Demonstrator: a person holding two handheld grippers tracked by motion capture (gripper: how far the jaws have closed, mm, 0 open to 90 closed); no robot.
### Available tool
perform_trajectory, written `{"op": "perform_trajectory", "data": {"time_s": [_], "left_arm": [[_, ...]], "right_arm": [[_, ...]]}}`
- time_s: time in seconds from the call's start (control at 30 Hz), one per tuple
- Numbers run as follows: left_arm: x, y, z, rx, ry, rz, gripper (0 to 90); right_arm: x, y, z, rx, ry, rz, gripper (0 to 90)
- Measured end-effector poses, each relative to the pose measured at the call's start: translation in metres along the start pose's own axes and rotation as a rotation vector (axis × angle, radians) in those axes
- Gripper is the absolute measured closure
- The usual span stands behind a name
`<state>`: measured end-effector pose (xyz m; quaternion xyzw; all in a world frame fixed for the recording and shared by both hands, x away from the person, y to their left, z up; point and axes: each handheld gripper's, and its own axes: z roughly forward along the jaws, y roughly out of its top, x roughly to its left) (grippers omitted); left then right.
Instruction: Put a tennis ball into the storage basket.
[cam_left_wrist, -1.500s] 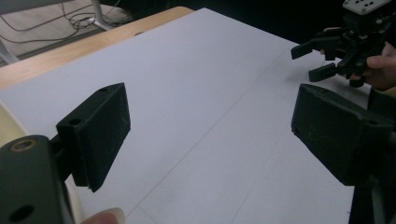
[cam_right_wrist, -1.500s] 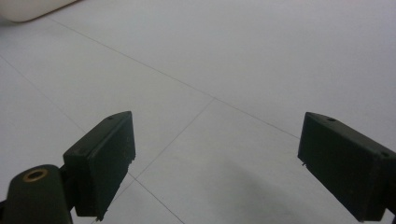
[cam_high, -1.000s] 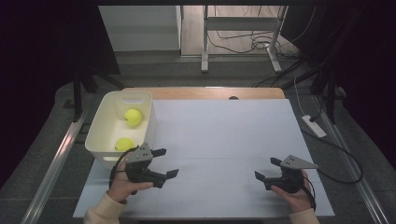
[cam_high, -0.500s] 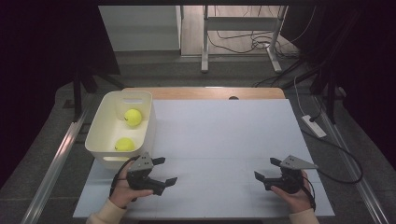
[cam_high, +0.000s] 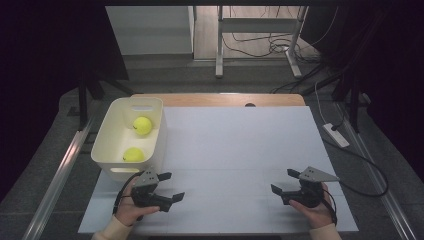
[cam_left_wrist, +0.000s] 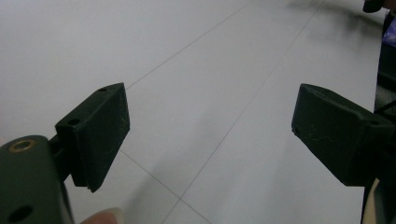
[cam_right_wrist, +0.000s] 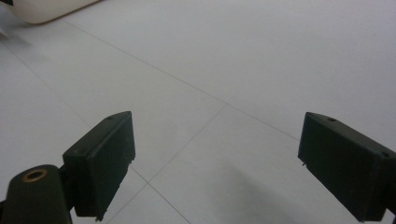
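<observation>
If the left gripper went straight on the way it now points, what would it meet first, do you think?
Probably nothing soon: the left gripper, jaws open and empty, points across the bare white table top toward the right gripper, the first thing on that line, though depth is unclear.

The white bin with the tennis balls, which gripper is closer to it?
Left. The left gripper sits just below the white bin's near corner, while the right gripper rests far across the table.

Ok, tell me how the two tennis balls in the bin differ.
The far tennis ball lies mid-bin toward the right wall of the white bin; the near tennis ball sits by the front wall, closer to the left gripper. The far one shows a dark seam mark. Both are yellow-green and untouched.
</observation>
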<state>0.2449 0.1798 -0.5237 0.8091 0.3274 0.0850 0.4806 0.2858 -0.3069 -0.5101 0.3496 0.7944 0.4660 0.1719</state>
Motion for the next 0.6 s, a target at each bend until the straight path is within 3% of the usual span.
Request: {"op": "perform_trajectory", "data": {"time_s": [0.17,0.6], "left_arm": [[0.002,-0.006,-0.0009,0.005,0.01,-0.018,12.4],[0.0,-0.0041,-0.0005,-0.015,0.007,-0.018,12.6]], "right_arm": [[0.0038,0.0016,0.0021,-0.001,0.036,-0.016,10.9],[0.0007,0.0022,0.001,-0.013,0.052,-0.008,10.7]]}}
